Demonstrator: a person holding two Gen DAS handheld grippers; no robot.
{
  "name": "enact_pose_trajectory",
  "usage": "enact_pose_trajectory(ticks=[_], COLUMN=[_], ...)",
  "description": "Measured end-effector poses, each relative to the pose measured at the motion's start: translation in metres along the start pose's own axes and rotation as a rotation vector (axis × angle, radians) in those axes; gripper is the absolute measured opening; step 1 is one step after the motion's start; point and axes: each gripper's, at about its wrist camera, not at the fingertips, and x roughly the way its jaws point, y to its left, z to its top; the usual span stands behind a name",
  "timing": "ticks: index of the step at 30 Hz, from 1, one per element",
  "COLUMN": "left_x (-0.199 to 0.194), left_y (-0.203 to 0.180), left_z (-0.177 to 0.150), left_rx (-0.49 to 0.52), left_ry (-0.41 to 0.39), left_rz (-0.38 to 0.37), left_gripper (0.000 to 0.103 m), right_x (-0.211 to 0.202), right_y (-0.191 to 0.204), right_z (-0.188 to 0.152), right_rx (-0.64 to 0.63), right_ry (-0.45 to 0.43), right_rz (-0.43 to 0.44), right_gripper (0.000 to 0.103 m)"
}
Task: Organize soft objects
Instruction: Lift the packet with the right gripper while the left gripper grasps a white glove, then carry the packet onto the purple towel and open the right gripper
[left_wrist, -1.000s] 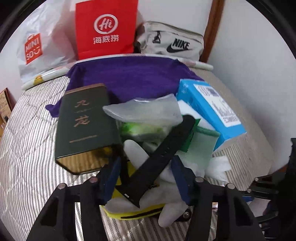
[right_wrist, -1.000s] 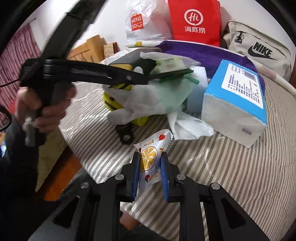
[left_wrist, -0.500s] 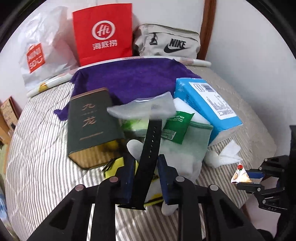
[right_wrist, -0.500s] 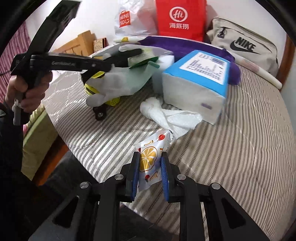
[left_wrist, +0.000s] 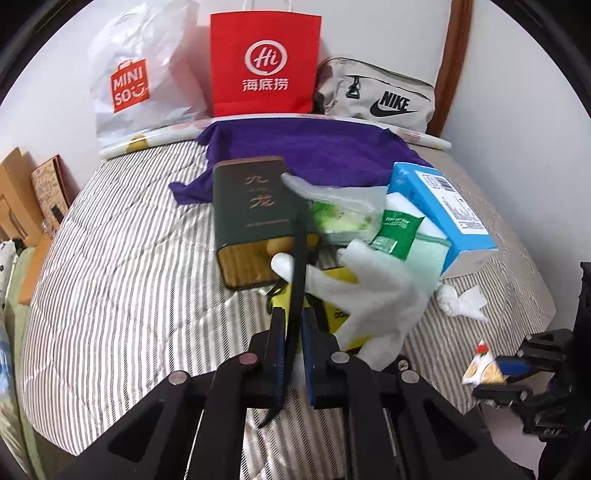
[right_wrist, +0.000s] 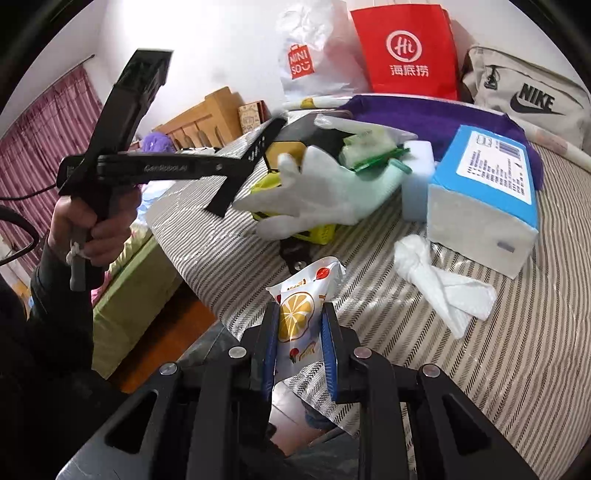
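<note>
You've got two tongs going: the left tongs (left_wrist: 293, 328) and the right tongs (right_wrist: 298, 328). On the bed (left_wrist: 122, 266) I count one black strap (left_wrist: 298, 266), one snack packet (right_wrist: 301, 314), one white glove (left_wrist: 373, 291), one blue tissue pack (left_wrist: 443, 210), one purple cloth (left_wrist: 314, 147), one dark tin (left_wrist: 251, 206), one crumpled tissue (right_wrist: 439, 284). Far side: three bags, namely one red paper bag (left_wrist: 264, 62), one Miniso bag (left_wrist: 136, 81), one Nike bag (left_wrist: 380, 96).

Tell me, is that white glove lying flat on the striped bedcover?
No. In the right wrist view the white glove rests on top of a yellow toy vehicle, its fingers sticking out above the striped bedcover.
</note>
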Motion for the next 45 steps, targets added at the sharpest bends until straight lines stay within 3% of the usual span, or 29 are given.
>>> enact_pose_trajectory(ticks=[3,9,11,13,15,18,20,21,24,30,36,45], left_x=[0.002,0.023,0.022,0.020,0.019,0.028,0.035,0.037,0.034,0.017,0.020,0.000], left_y=[0.008,0.010,0.008,0.007,0.005,0.001,-0.002,-0.002,-0.001,0.018,0.035,0.038], left_z=[-0.002,-0.004,-0.006,-0.007,-0.010,-0.012,-0.014,-0.015,-0.016,-0.021,-0.023,-0.003], left_rx=[-0.023,-0.059,-0.064,-0.064,-0.059,-0.053,-0.055,-0.059,-0.055,-0.086,-0.146,-0.152], left_ry=[-0.002,0.040,0.040,0.042,0.032,0.049,0.055,0.059,0.048,0.027,0.056,0.020], left_rz=[-0.018,-0.070,-0.075,-0.068,-0.037,0.005,0.016,-0.003,-0.014,-0.008,0.004,0.003], left_gripper=[0.009,0.012,0.026,0.049,0.059,0.058,0.046,0.031,0.020,0.019,0.019,0.019], right_x=[-0.008,-0.014,-0.014,-0.015,-0.015,-0.010,-0.004,-0.002,0.000,-0.006,-0.015,-0.041], right_y=[-0.018,-0.049,-0.051,-0.053,-0.055,-0.060,-0.061,-0.061,-0.061,-0.064,-0.066,-0.061], right_z=[0.003,-0.004,-0.004,-0.004,-0.002,-0.003,-0.004,-0.004,-0.005,-0.004,-0.001,0.022], right_rx=[0.049,0.145,0.142,0.141,0.143,0.165,0.164,0.164,0.162,0.173,0.190,0.181], right_ry=[-0.008,-0.006,-0.004,-0.003,-0.006,0.000,0.010,0.015,0.020,0.009,0.007,-0.040], right_rz=[-0.098,-0.172,-0.194,-0.202,-0.213,-0.239,-0.270,-0.280,-0.283,-0.298,-0.313,-0.306], right_gripper=[0.022,0.022,0.022,0.022,0.022,0.022,0.022,0.022,0.022,0.022,0.022,0.022])
